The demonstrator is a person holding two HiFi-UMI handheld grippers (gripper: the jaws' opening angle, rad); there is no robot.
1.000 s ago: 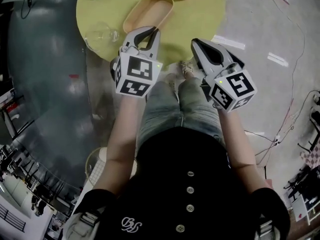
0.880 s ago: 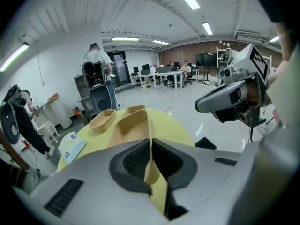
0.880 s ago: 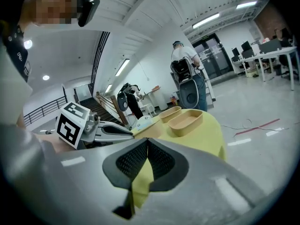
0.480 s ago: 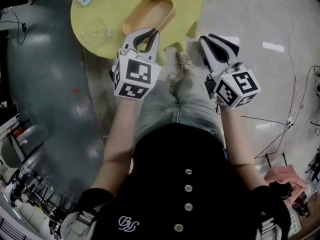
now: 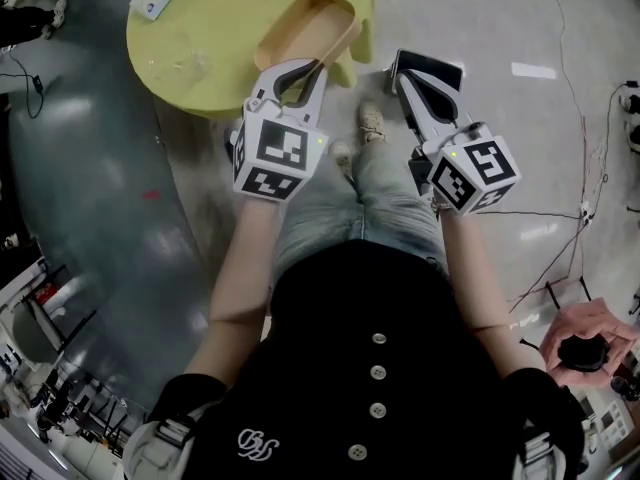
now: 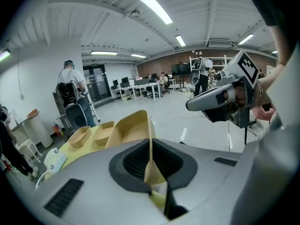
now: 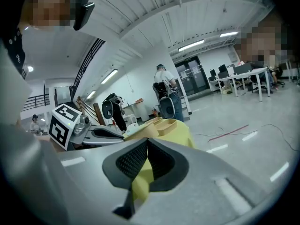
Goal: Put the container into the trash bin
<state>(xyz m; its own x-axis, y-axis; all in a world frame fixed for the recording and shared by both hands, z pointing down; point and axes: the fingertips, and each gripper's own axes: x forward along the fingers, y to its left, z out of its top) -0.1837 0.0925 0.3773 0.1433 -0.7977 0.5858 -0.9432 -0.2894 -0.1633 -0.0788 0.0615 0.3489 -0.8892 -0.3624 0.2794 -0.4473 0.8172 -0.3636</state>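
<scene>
**Clearance: open right, blocked ahead-left**

Open floor (image 5: 500,28) is seen beside the right tool (image 5: 412,68); only cables (image 5: 590,218) are laid there. Ahead of the left tool (image 5: 308,68), passage is blocked by the yellow counter (image 5: 200,48) and the container (image 5: 310,28) on it.

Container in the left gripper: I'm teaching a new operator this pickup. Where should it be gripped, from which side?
Grip the container by its thin upright wall at the end nearest the person, one jaw inside, one outside, coming from that end, as the left gripper does.
</scene>
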